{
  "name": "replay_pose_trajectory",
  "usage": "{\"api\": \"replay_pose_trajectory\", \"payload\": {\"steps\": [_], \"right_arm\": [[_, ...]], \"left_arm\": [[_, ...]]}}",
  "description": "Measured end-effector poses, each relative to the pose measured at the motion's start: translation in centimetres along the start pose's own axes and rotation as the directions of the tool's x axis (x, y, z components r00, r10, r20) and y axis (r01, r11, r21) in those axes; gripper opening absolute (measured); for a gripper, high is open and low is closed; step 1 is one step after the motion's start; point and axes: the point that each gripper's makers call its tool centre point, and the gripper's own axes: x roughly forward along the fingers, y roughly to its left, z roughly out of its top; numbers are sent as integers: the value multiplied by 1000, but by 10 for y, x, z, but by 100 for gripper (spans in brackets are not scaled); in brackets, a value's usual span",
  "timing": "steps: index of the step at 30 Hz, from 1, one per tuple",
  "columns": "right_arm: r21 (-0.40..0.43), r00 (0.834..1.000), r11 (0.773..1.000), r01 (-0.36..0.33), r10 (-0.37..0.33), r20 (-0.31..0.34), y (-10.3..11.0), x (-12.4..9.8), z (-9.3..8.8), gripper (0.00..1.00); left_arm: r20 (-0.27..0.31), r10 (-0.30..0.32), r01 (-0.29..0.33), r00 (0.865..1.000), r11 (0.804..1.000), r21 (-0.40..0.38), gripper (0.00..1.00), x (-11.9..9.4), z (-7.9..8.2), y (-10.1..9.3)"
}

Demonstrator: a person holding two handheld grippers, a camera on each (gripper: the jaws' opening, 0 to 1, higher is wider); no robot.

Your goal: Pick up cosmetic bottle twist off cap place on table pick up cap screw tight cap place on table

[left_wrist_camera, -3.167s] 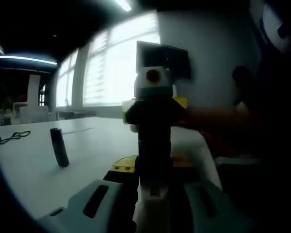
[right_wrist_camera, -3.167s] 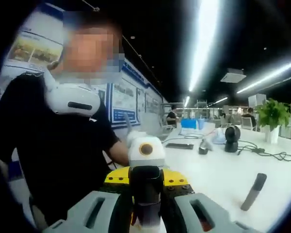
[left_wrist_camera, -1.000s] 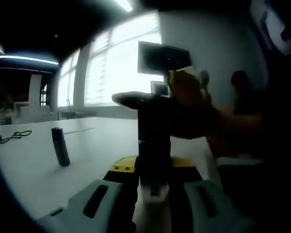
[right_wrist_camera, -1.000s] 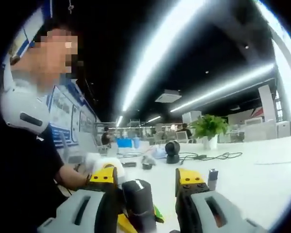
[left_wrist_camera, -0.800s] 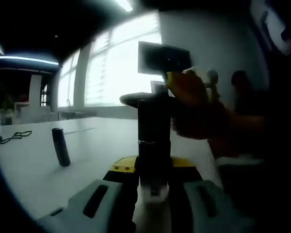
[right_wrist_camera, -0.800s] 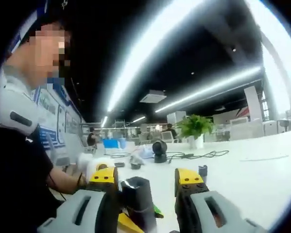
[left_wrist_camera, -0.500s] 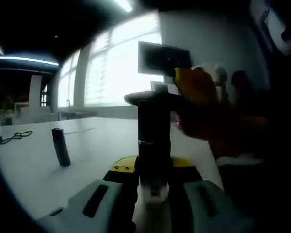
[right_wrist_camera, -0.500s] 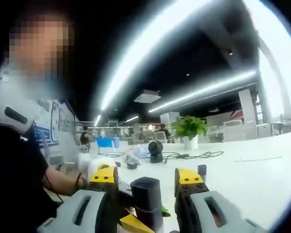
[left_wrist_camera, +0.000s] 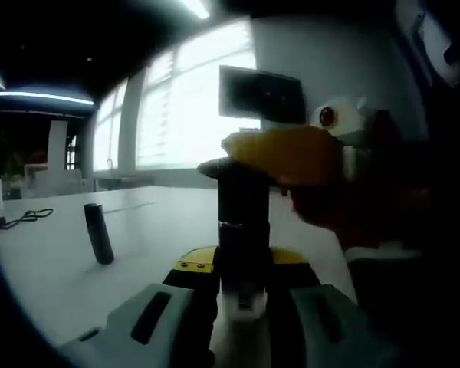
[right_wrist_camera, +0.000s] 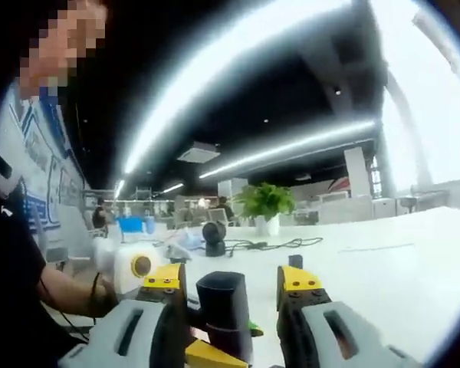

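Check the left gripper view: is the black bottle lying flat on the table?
No, the black bottle stands upright, clamped between the left gripper jaws above the white table.

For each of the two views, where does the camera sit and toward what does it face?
Left gripper view: rides the left hand-held gripper, facing bright windows across the white table; it grips the dark bottle.
Right gripper view: rides the right hand-held gripper, facing the office and plant; a sleeve shows.
Shared: bottle, table.
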Motion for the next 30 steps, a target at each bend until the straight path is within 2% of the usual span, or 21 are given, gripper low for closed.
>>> {"api": "replay_pose_trajectory", "payload": {"steps": [4,5,6,7,10,13,16,17,21,30], "right_arm": [[-20,997,997,79,-79,-5,-5,-1,4,36],[-10,992,992,123,-123,9,-9,-2,7,35],[-4,988,988,155,-155,-6,-11,-3,4,33],[-2,989,989,146,-146,-9,-6,-1,3,33],[-40,980,980,194,-196,-27,-7,1,-2,33],[-36,971,971,236,-237,-29,-7,2,-5,29],[-99,953,951,293,-299,-56,-13,1,-10,28],[-90,958,956,278,-283,-54,-7,4,-10,27],[-92,954,953,287,-293,-60,-3,7,-8,24],[-125,943,939,321,-329,-54,-9,7,-7,17]], "left_arm": [[-1,9,-9,1000,1000,1,13,0,0,1],[-2,18,-18,1000,1000,1,13,0,0,3],[-2,25,-25,1000,1000,1,13,0,0,4],[-2,29,-29,1000,1000,2,13,0,0,5],[-2,31,-31,1000,1000,3,13,0,0,6],[-3,33,-33,999,999,1,13,0,0,6],[-3,39,-39,999,999,4,13,0,0,7],[-3,38,-38,999,999,1,13,0,0,7],[-3,38,-38,999,999,3,13,0,0,7],[-2,38,-38,999,999,4,13,-1,0,7]]}}
